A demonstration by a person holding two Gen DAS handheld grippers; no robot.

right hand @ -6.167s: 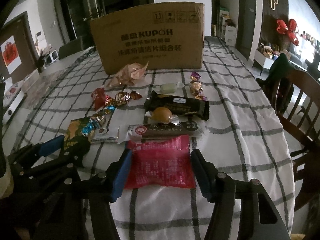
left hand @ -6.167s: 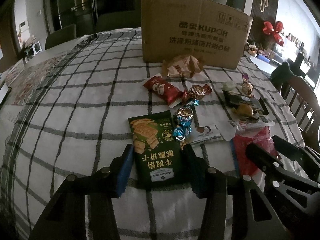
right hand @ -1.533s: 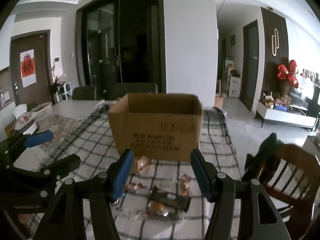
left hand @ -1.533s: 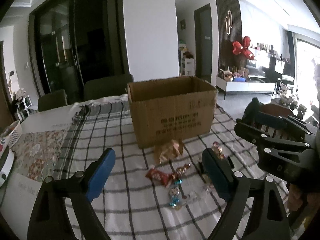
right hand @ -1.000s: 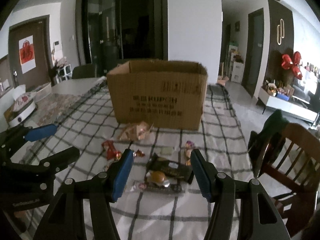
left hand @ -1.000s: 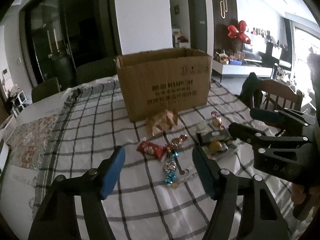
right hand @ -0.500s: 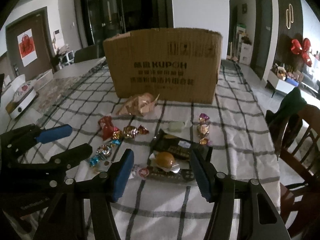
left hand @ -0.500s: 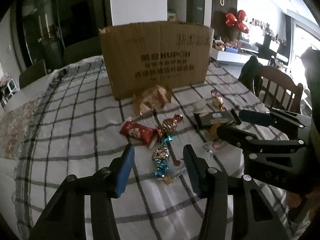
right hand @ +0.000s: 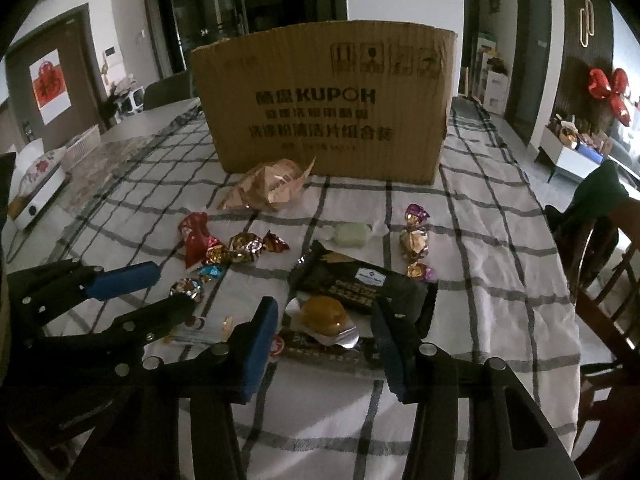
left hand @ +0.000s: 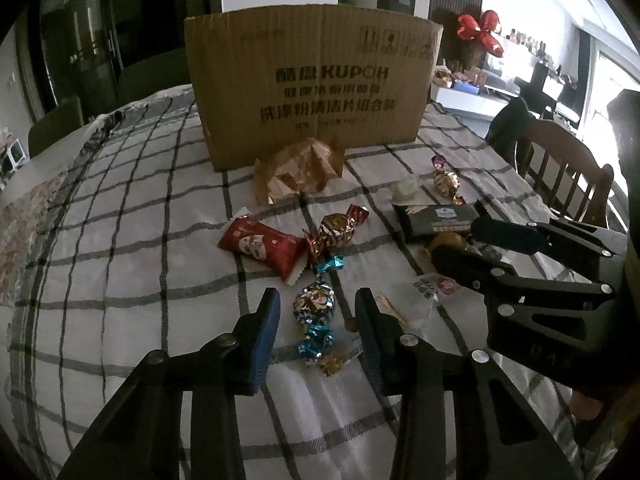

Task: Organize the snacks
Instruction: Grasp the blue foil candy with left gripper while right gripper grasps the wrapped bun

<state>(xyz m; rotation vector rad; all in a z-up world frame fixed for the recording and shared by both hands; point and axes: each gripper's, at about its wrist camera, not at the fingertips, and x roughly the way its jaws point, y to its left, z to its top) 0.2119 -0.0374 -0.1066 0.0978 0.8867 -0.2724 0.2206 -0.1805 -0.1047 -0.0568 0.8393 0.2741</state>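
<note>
Snacks lie on a checked tablecloth in front of a brown cardboard box, also in the right wrist view. My left gripper is open, its blue pads either side of a blue-and-silver foil candy. My right gripper is open around a round orange snack lying on a long dark bar, just before a black packet. A red packet, a gold-red candy and a crumpled tan bag lie farther back.
A pale green sweet and purple-gold candies lie at the right. A wooden chair with a dark garment stands by the table's right edge. A white appliance sits on a floral mat at far left.
Both grippers have come down from high above the box to table level among the snacks. The green biscuit packet and the red packet seen earliest are gone from the table.
</note>
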